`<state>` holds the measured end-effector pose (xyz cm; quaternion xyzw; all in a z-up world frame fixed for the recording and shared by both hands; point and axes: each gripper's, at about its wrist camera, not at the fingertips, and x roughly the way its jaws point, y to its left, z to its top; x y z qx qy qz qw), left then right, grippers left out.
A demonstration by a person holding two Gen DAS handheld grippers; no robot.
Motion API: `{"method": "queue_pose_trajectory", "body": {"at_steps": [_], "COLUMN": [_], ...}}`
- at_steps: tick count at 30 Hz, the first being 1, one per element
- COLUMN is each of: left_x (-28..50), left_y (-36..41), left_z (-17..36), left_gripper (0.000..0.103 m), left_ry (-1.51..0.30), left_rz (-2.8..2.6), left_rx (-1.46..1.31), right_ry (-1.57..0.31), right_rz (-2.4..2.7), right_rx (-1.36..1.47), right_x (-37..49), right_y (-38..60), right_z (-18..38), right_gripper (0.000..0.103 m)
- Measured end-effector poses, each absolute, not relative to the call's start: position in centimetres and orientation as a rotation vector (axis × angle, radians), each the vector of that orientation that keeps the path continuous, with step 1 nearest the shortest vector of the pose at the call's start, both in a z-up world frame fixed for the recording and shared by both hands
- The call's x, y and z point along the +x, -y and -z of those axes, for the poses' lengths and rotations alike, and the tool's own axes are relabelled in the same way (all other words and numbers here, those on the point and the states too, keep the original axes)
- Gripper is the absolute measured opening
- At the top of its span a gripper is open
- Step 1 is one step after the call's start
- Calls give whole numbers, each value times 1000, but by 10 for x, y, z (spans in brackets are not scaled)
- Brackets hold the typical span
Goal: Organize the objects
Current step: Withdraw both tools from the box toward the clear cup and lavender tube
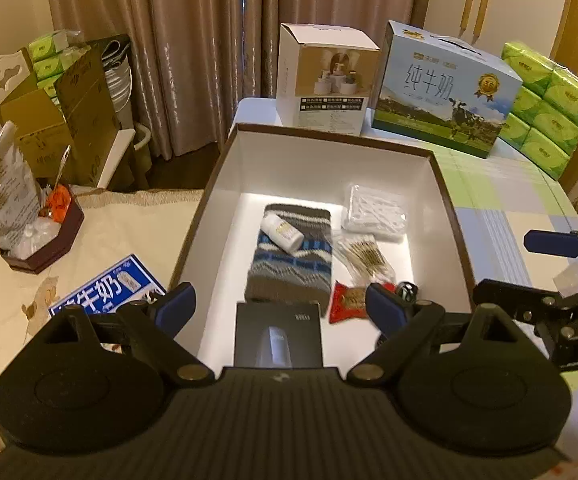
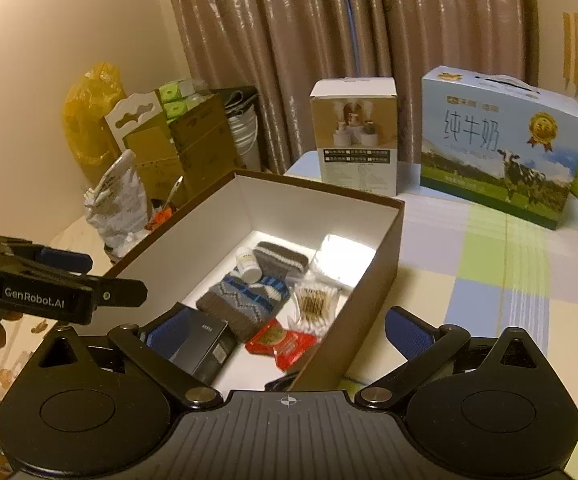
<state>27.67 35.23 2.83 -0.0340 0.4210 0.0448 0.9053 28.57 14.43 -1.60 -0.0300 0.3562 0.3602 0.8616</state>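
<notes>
- So, the left tool (image 1: 279, 304) has its blue-padded fingers spread wide with nothing between them, hovering over the near end of the open box (image 1: 447, 196).
- The right tool (image 2: 291, 330) is spread wide too and carries nothing; its left finger sits over the inside of the box, its right finger outside over the worktop (image 2: 489, 280), so it straddles the box's near right corner.
- Directly under the left tool, at the near edge of the box floor, lies a black product carton (image 1: 279, 334).
- Just past that is a knitted striped sock (image 1: 291, 258), grey, blue and white, with a small white pill bottle (image 1: 281, 232) lying on its side on top.
- Right of the sock: a clear bag of wooden cotton swabs (image 1: 363, 258), and behind it a bag of white swabs (image 1: 373, 212).
- A red foil sachet (image 1: 347, 302) sits at the near right, next to the left tool's right finger.
- Outside the box, a blue milk carton (image 1: 107, 286) lies flat to the left.
- At the back of the worktop stand a white product box (image 1: 327, 80), a big milk gift case (image 1: 445, 88) with a cow on it, and stacked green tissue packs (image 1: 549, 108).
</notes>
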Motion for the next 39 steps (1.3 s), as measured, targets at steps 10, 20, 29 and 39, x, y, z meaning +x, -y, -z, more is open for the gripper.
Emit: {"method": "queue_pose_trajectory", "body": {"at_steps": [10, 20, 29, 39], "left_x": [244, 219, 198, 186], "left_y": [-329, -307, -280, -240], "left_z": [-31, -35, -33, -30], "left_gripper": [90, 90, 90, 90], "left_ry": [-872, -869, -882, -898], "left_rz": [-63, -27, -6, 24], "left_rx": [-79, -69, -61, -40], "right_ry": [-757, -766, -775, -801], "right_rz": [-739, -718, -712, -684], "right_rx": [-34, -8, -2, 20], "right_x": [255, 230, 209, 198], "right_y": [-123, -97, -72, -31], "right_z": [11, 10, 10, 12], "right_gripper": [101, 101, 101, 101]}}
